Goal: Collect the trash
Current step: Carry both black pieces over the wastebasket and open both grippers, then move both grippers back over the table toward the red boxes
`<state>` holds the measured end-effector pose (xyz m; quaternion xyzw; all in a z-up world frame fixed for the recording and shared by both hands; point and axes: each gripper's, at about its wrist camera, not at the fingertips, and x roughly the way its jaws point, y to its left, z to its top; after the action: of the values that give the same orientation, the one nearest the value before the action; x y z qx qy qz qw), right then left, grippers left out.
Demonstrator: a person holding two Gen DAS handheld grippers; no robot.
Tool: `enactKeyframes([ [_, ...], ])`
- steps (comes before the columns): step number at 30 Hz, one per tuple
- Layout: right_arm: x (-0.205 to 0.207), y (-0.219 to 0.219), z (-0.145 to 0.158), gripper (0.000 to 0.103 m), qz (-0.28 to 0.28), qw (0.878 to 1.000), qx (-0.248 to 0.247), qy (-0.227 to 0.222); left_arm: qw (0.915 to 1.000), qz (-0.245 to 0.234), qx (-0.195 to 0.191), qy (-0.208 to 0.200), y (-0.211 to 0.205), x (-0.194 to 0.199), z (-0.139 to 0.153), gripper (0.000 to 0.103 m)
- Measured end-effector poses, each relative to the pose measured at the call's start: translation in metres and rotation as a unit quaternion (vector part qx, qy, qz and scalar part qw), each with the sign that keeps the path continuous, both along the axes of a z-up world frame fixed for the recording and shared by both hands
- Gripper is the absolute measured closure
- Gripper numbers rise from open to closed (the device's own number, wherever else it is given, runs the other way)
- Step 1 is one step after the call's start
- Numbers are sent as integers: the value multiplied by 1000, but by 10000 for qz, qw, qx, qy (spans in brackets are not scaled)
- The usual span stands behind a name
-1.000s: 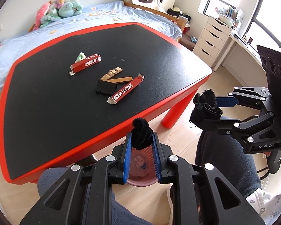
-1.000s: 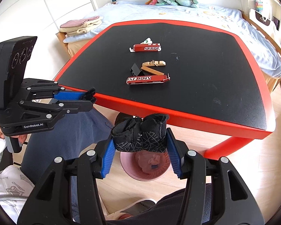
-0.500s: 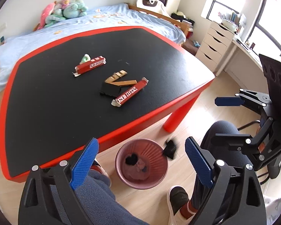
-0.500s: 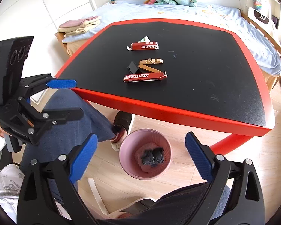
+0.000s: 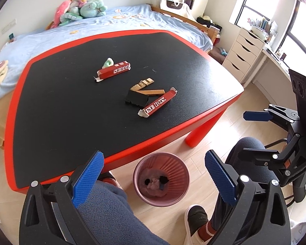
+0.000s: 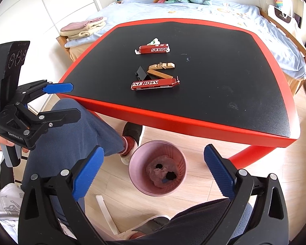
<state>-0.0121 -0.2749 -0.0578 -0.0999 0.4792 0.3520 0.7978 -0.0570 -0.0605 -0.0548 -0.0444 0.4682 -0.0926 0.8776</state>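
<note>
A pink bin [image 5: 137, 175] [image 6: 132, 164] stands on the floor in front of the table, with two black scraps [image 5: 163, 179] [image 6: 171, 176] lying on the waste inside. My left gripper [image 5: 154, 153] hangs above it, jaws opening wide, nothing between them. My right gripper [image 6: 154, 147] hovers over the same bin, also opening and empty. On the black table [image 5: 71, 112] lie two red boxes [image 5: 114, 72] [image 5: 158, 105], tan strips [image 5: 144, 82], a black piece [image 5: 136, 99] and a green-white wad [image 5: 108, 62].
The person's blue-trousered legs [image 6: 75, 134] and slippered feet [image 5: 196, 214] flank the bin. A red table leg [image 5: 197, 134] stands just behind it. A bed [image 5: 51, 38] lies beyond the table and white drawers [image 5: 242, 59] at the right.
Both grippers went from shut to wide open. The black fluffy ball left my left gripper and the black crumpled wad left my right; both now lie in the bin.
</note>
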Motion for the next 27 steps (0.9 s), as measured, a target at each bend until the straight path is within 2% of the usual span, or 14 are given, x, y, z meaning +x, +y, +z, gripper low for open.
enactKeyframes([
  [15, 10, 9, 2, 6, 73, 10000, 22, 42, 9998, 166, -76, 6, 16, 8, 4, 8],
  [27, 30, 28, 8, 6, 434, 9990, -56, -69, 9994, 332, -7, -74, 37, 31, 10, 8],
])
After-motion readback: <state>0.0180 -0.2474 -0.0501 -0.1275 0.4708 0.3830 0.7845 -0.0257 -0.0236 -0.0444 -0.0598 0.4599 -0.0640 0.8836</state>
